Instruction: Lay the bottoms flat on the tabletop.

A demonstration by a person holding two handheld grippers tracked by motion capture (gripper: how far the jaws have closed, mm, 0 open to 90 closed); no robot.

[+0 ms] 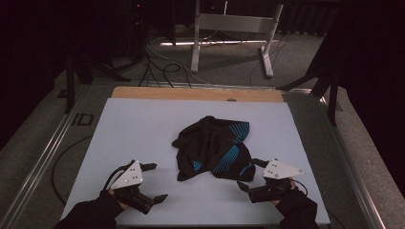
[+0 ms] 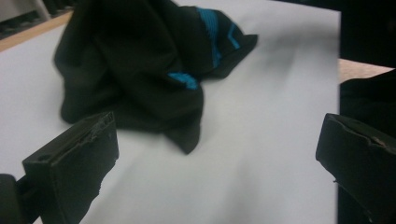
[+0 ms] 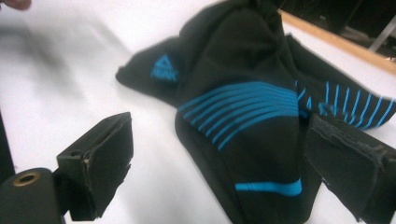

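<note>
Both your hand-held grippers, left hand-held gripper and right hand-held gripper, have jaws apart and hold nothing. Pinch the crumpled shirt by its near edge, near the worktop front.

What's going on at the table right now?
Left tool open, empty. Right tool open at the black garment, which lies crumpled on the white mat. Nothing blocking.

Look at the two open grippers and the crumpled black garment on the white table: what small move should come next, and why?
Probably ease the right gripper forward onto the garment. Its open jaws already flank the near edge in the right gripper view, while the left gripper sits open, farther off, over the bare table.
</note>
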